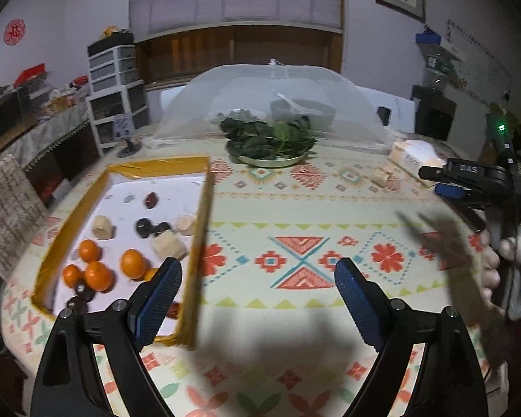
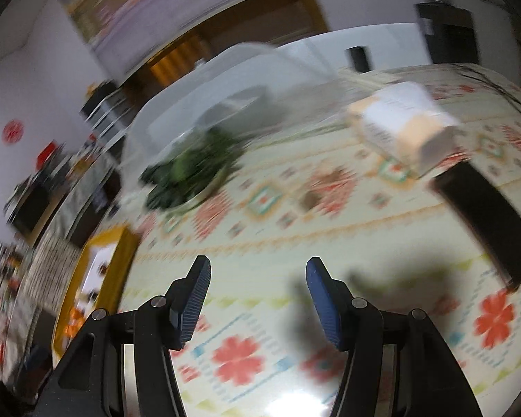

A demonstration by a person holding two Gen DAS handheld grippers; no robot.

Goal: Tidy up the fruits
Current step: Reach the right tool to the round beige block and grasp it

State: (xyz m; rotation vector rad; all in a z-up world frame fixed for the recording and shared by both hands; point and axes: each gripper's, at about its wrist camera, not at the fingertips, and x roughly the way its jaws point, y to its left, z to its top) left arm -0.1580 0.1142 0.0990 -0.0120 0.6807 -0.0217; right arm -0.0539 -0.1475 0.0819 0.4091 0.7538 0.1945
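Observation:
A shallow yellow-rimmed box (image 1: 87,205) with a white floor lies on the table's left. In it are several oranges (image 1: 133,263), dark dates (image 1: 150,199) and pale peeled fruit chunks (image 1: 102,227). My left gripper (image 1: 258,274) is open and empty, above the patterned cloth just right of the box wall. My right gripper (image 2: 258,271) is open and empty over the cloth; its view is blurred and tilted. It also shows at the right edge of the left wrist view (image 1: 444,182). Pale chunks (image 1: 382,177) lie at the far right.
A plate of green leaves (image 1: 271,142) sits at the back, by a white mesh food cover (image 1: 271,97). A pale wrapped package (image 1: 413,154) lies at the back right. A dark flat object (image 2: 486,219) lies at the table's right. Drawers and shelves stand at left.

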